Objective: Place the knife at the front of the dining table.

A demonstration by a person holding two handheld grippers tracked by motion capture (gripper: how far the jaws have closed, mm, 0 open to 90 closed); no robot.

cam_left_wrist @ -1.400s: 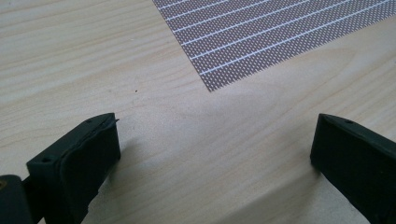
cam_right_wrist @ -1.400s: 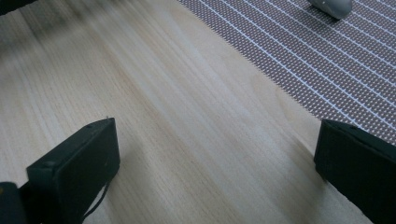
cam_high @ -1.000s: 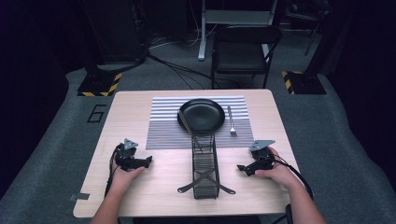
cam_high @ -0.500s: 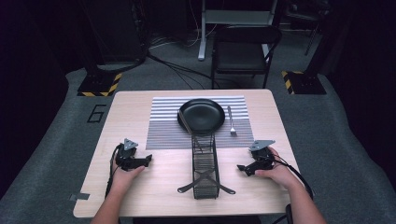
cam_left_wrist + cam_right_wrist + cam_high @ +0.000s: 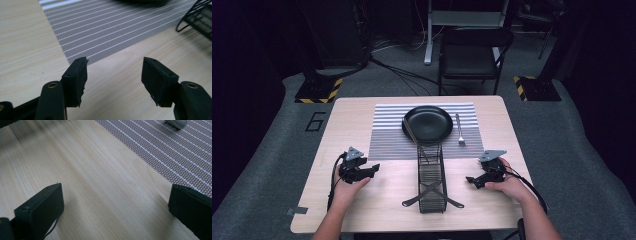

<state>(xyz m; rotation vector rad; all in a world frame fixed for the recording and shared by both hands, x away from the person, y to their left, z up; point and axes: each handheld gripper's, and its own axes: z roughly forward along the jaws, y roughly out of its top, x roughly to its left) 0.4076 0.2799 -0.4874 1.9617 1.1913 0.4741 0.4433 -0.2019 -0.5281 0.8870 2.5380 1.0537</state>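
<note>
A black plate sits on a grey striped placemat at the middle back of the wooden table. A silver fork lies on the mat right of the plate. A black wire rack stands in front of the plate, with a thin stick leaning from it over the plate's edge. My left gripper rests open on the table left of the rack, its jaws wide apart near the placemat's corner. My right gripper rests open right of the rack, nothing between its jaws.
A black folding chair stands behind the table. Cables run over the grey floor, and yellow-black striped bases sit at the back left and back right. A "6" is marked on the floor left of the table.
</note>
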